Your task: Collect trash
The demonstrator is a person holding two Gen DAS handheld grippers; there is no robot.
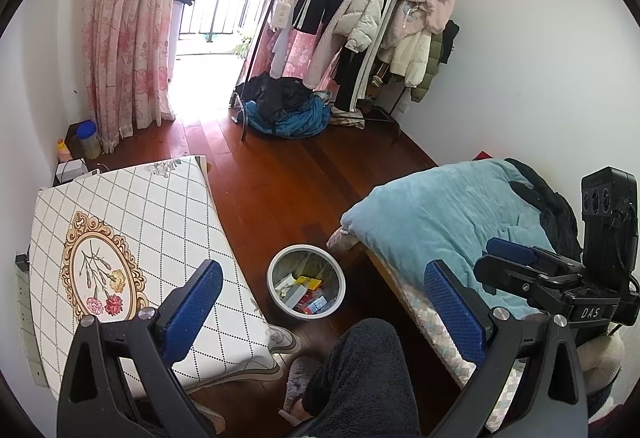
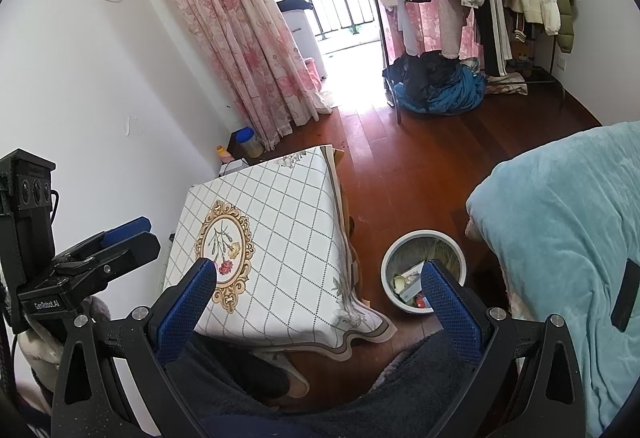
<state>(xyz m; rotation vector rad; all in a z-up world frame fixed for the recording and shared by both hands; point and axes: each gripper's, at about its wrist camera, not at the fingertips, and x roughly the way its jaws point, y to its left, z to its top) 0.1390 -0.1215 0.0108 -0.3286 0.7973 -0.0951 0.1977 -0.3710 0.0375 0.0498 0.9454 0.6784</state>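
Observation:
A round grey-white trash bin (image 1: 338, 270) stands on the wooden floor between the table and the bed, with several boxes and wrappers (image 1: 306, 292) inside. It also shows in the right wrist view (image 2: 424, 240). My left gripper (image 1: 324, 298) is open and empty, held high above the bin and the table's edge. My right gripper (image 2: 320, 290) is open and empty, above the table's near corner. In the left wrist view the right gripper (image 1: 516, 258) shows over the bed. In the right wrist view the left gripper (image 2: 128, 234) shows at the left by the wall.
A small table with a white diamond-pattern floral cloth (image 1: 132, 222) is at the left. A bed with a light blue blanket (image 1: 440, 213) is at the right. My dark-clad knee (image 1: 360, 378) and slippers are below. A clothes rack (image 1: 380, 9), a clothes pile (image 1: 288, 105) and pink curtains (image 1: 128, 25) are far back.

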